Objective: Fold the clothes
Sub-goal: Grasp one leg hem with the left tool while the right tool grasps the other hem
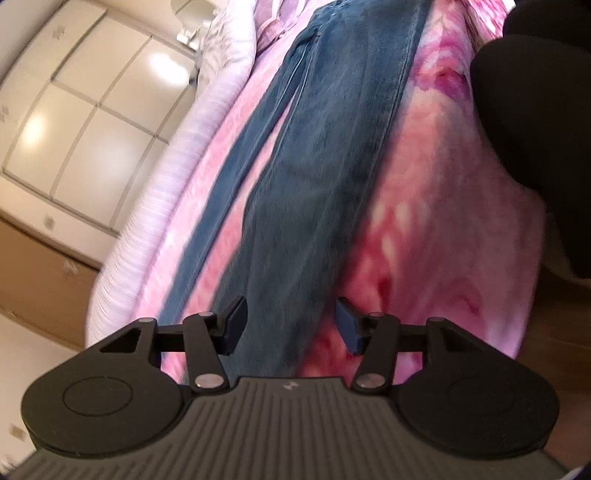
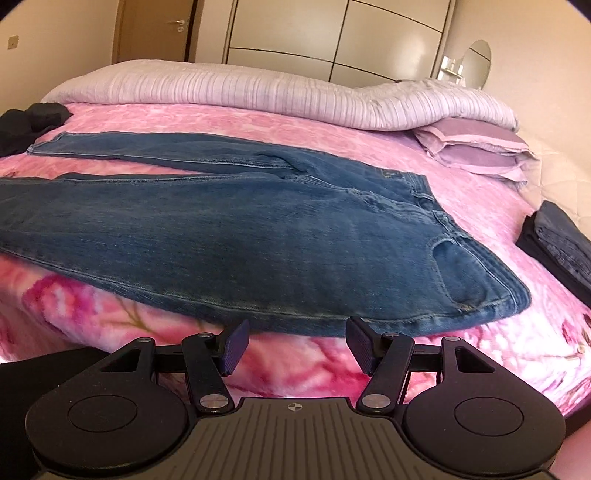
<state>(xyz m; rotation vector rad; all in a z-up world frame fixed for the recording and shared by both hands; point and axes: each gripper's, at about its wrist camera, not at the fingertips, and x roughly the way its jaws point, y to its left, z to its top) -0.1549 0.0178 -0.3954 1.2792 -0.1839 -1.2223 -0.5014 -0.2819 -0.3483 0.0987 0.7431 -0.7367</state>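
Jeans (image 2: 229,236): blue denim, faded, laid flat across the pink floral blanket (image 2: 184,114). Right wrist view: waistband toward 3 o'clock, both legs running toward 9 o'clock, slightly parted, the far leg ending in a hem near 10 o'clock. A front pocket opening shows near the waistband. Left wrist view (blurred) looks lengthwise along the jeans (image 1: 314,166): one leg fills the centre from 6 toward 12 o'clock, the other lies as a narrower strip to its left.

Around, left to right in the right wrist view: dark crumpled garment (image 2: 33,118) at 10 o'clock by the leg hem; ribbed pale quilt (image 2: 258,92) bunched along the far edge at 12; mauve pillow (image 2: 480,147) at 2; folded dark stack (image 2: 561,243) at 3, apart from the waistband. Wardrobe doors (image 2: 332,33) stand behind the bed.

Left gripper (image 1: 291,325): fingers spread wide, holding nothing, poised over a leg end. Right gripper (image 2: 295,347): fingers spread, empty, just short of the jeans' near edge.
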